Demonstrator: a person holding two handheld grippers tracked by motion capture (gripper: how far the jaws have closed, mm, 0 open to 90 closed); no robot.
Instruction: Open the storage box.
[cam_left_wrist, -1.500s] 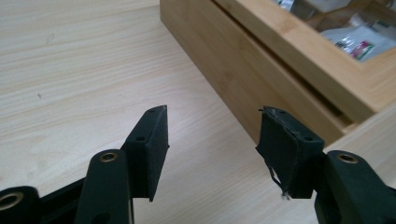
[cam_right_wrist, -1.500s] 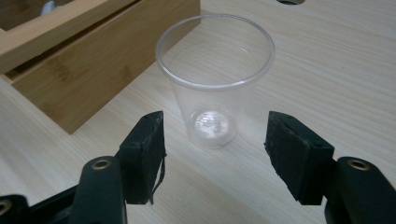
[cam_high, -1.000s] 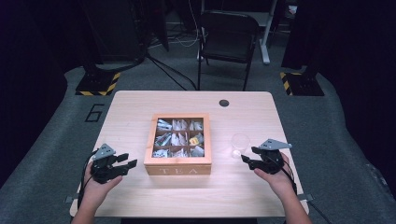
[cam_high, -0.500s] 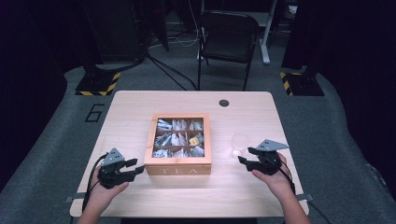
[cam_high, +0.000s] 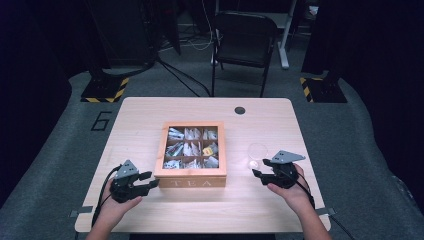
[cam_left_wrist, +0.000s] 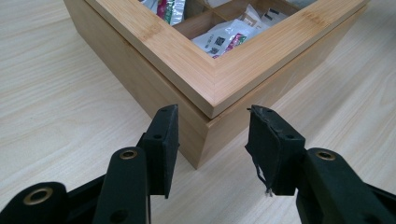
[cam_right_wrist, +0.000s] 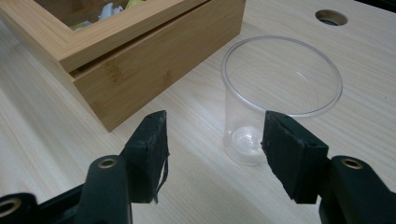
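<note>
Sitting on a pale wooden table (cam_high: 150, 120), a tea box (cam_high: 192, 155) is lying between both grippers; the left gripper (cam_left_wrist: 212, 140) and right gripper (cam_right_wrist: 212, 144) are gaping empty. A clear cup (cam_right_wrist: 280, 93) is standing beside the box; a chair (cam_high: 245, 35) is facing grey floor (cam_high: 50, 130).

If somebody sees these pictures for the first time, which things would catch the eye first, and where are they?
Probably the wooden tea box at the middle of the table, its glass-topped lid showing compartments of tea bags. The left claw, open, points at the box's near left corner. A clear plastic cup stands upright to the right of the box, with the open right claw just before it.
</note>
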